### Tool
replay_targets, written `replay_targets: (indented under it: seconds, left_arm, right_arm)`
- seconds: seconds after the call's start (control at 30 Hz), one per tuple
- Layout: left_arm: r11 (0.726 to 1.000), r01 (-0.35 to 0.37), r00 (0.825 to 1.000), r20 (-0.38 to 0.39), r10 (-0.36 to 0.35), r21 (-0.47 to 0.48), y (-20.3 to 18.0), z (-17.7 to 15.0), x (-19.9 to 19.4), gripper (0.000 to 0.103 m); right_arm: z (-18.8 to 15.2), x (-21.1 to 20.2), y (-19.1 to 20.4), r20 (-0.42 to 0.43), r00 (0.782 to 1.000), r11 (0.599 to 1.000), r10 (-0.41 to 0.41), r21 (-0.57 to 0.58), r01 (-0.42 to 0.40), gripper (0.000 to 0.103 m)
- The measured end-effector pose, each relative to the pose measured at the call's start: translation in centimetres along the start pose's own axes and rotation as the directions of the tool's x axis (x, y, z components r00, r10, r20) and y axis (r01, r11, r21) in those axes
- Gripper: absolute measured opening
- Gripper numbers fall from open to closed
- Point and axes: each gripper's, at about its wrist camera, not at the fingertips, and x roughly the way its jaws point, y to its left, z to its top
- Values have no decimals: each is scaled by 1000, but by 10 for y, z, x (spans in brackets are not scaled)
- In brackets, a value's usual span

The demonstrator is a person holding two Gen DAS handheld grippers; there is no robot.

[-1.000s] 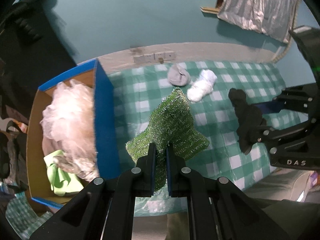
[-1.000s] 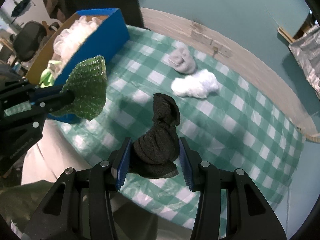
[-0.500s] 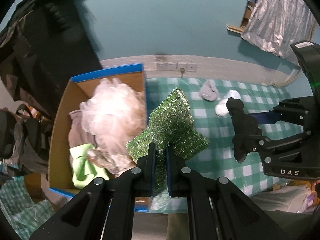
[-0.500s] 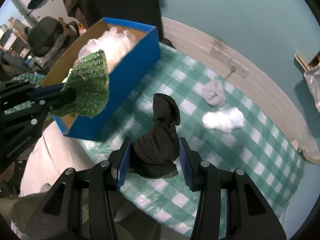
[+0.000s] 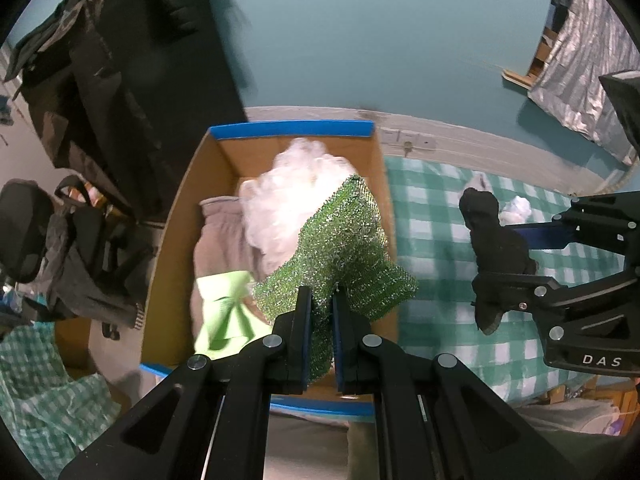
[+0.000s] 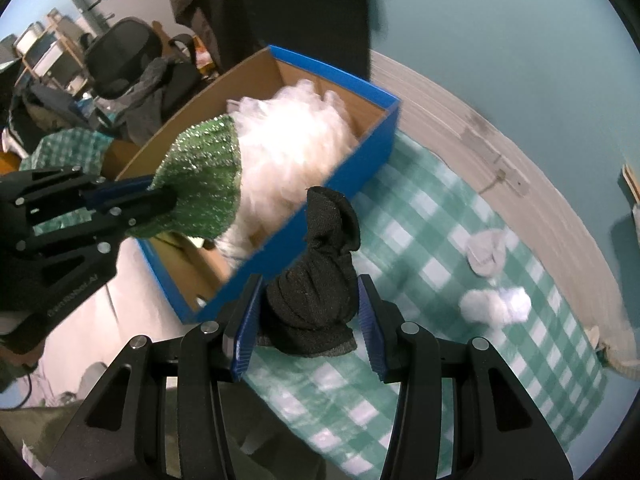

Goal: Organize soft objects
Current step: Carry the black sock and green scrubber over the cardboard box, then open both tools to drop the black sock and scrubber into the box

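Observation:
My left gripper (image 5: 322, 320) is shut on a green glittery scouring cloth (image 5: 340, 248) and holds it over the open blue cardboard box (image 5: 292, 130); the cloth also shows in the right wrist view (image 6: 200, 184). The box (image 6: 360, 152) holds a white mesh puff (image 5: 296, 192), a beige cloth (image 5: 218, 240) and a lime cloth (image 5: 224, 308). My right gripper (image 6: 308, 312) is shut on a black sock bundle (image 6: 320, 276), above the checked table just right of the box. A grey sock (image 6: 486, 252) and a white sock (image 6: 496, 306) lie on the cloth.
The green-and-white checked tablecloth (image 6: 440, 280) covers the table against a teal wall. Dark clothes and bags (image 5: 80, 240) and an office chair (image 6: 120, 56) stand left of the box. A silver foil sheet (image 5: 580, 60) hangs at the far right.
Both grippers have moved left with their loads. The green cloth went from above the tablecloth to above the box, and the black sock came up close to the box's right wall.

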Motion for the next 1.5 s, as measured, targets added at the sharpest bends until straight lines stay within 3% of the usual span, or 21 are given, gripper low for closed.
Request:
replay_targets:
  seconds: [0.47,0.97,1.0,1.07,1.1,1.2,1.5]
  left_arm:
    - [995,-39,999,-33,37,-86,59,-3,20,9]
    - [997,-32,993,-117,24,-67,82,-8,55,10]
    - [998,-35,992,-120,28,-59,82,-8,56,15]
    - [998,-39,993,-116,33,-43,80,-8,53,24]
    - [998,-39,993,-113,34,-39,78,-8,51,32]
    - [998,-46,995,-90,42,-39,80,-9,44,54]
    - [998,-57,996,-67,55,-31,74,-10,31,56]
  right_arm:
    - [41,36,50,-28,998,996,61,-58,-62,45]
    - [50,78,73,-111,988,994,104,-21,-107,49]
    - [51,78,74,-116,988,994,106,-21,-109,51]
    - [51,77,75,-112,988,994,107,-19,-110,68]
    - [51,76,76,-107,989,994,105,-20,-107,72]
    - [49,70,76,-86,992,995,88,-29,-91,74]
    - [41,56,58,-66,996,998,64,-4,-64,75]
